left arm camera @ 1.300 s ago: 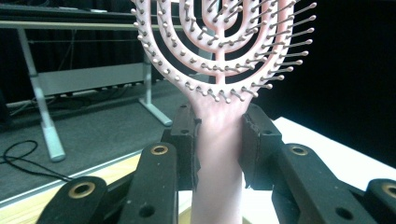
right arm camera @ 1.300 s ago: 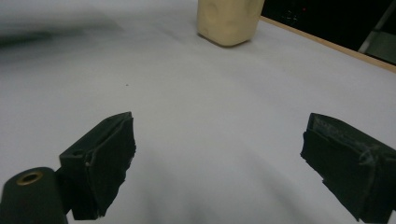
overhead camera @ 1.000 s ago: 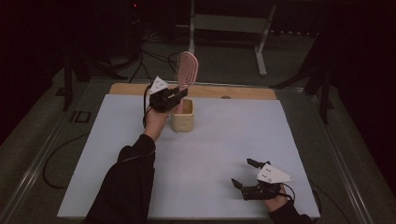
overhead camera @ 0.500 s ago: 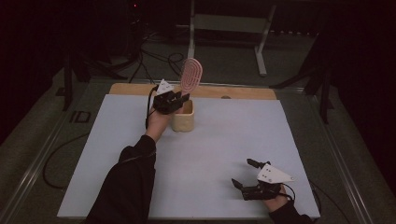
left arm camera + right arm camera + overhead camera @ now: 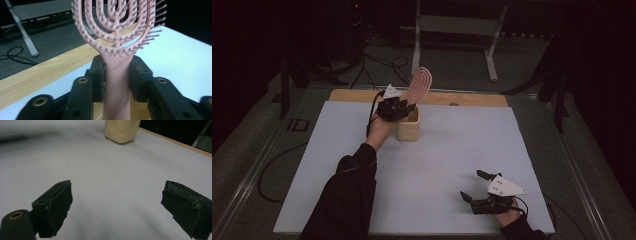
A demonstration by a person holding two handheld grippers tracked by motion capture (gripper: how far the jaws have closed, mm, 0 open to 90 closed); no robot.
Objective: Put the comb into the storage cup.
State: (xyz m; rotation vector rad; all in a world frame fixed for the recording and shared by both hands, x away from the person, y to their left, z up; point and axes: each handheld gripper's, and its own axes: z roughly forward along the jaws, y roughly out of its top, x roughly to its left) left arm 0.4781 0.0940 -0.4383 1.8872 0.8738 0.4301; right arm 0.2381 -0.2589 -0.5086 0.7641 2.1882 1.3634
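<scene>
Hairbrush [image 5: 418,86], pink and standing handle-down in the cream holder [image 5: 408,129] near the far edge of the white surface [image 5: 437,165], is sitting between the fingers [image 5: 97,75] of the left gripper [image 5: 396,107]. Those jaws have just been opening, with the brush handle between them; in the left gripper view the pads are flanking the handle closely, and whether they are pressing on it I cannot tell. The right gripper [image 5: 486,191] is resting near the front right corner, its fingers [image 5: 56,202] spread wide around nothing. My judgement of the risk: the brush is leaning in a light-looking holder, so if the left gripper is drawing away at an angle, a finger could be catching the handle or bristles and tipping holder and brush together. The wooden strip [image 5: 472,99] and the surface's far edge are lying just behind the holder, leaving little margin there. Toward the person and to the right, the surface is offering wide open room for pulling back.
</scene>
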